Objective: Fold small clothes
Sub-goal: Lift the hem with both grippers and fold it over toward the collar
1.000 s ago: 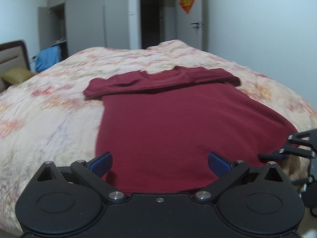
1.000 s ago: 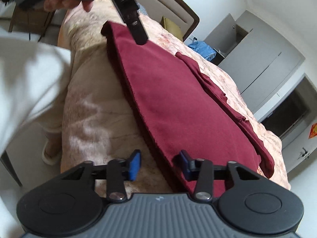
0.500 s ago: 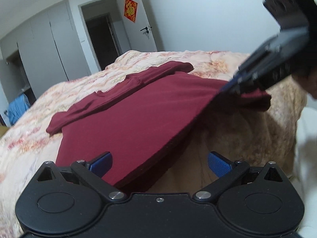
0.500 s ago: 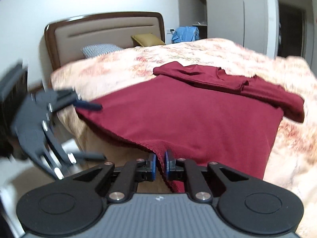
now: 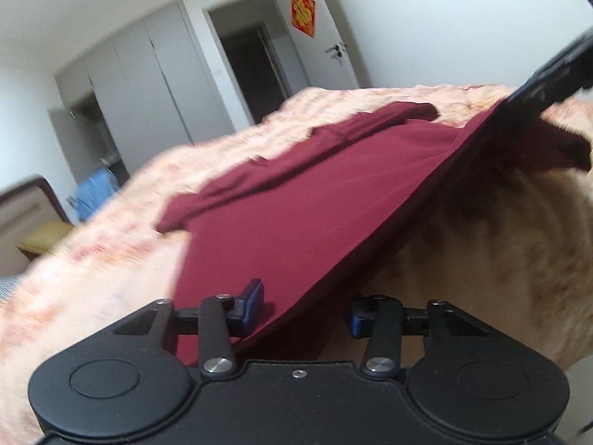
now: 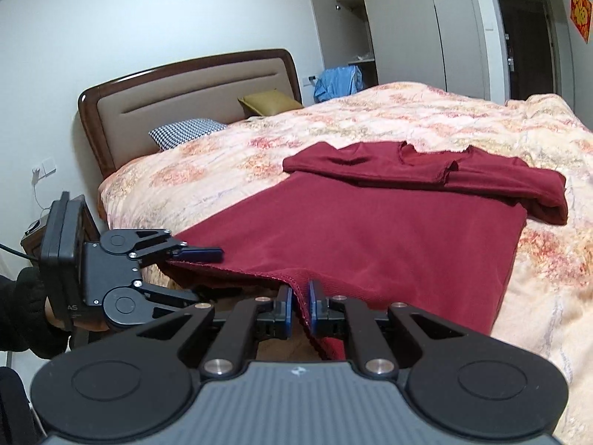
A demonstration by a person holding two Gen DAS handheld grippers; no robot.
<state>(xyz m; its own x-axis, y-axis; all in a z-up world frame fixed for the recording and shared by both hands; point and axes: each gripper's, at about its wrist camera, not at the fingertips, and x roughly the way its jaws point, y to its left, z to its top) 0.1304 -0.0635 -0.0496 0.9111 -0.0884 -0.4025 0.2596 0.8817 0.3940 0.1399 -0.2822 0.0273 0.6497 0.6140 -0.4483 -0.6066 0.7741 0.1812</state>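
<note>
Across the floral quilt lay a soft, limp maroon sweater; right gripper pinched its hem, left gripper straddled the other corner, jaws apart.

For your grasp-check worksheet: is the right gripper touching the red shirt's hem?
Touching. The right wrist view shows the right gripper pinching the red shirt hem.

Soft, even light; left view motion-blurred

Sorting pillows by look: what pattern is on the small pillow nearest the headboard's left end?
The small houndstooth pillow is black-and-white check, clearest in the right wrist view.
</note>
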